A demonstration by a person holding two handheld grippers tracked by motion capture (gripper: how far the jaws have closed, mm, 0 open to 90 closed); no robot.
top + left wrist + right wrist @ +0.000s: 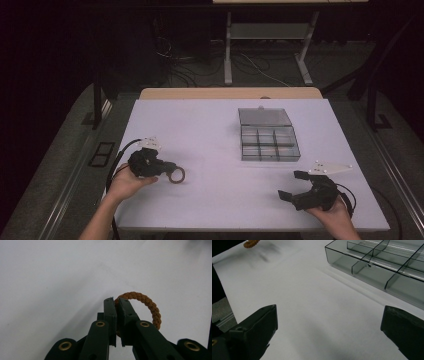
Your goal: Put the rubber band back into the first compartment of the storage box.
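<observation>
A brown braided ring [176, 175] hangs from my left gripper [170, 170] at the left front of the white table [210, 130]. In the left gripper view the jaws are pressed together on the ring [147, 303] and the left gripper [116, 300] holds it above the white surface. My right gripper [293, 185] rests near the table's front right with its jaws spread wide and nothing between them. In the right gripper view the right gripper [329, 315] faces the clear compartment box [384, 265], and a piece of the ring [251, 243] shows at the top left.
A clear plastic box [270, 142] with several compartments and an open lid [264, 117] stands right of the table's middle. Beyond the far table edge are a desk frame [228, 50] and floor cables [250, 65].
</observation>
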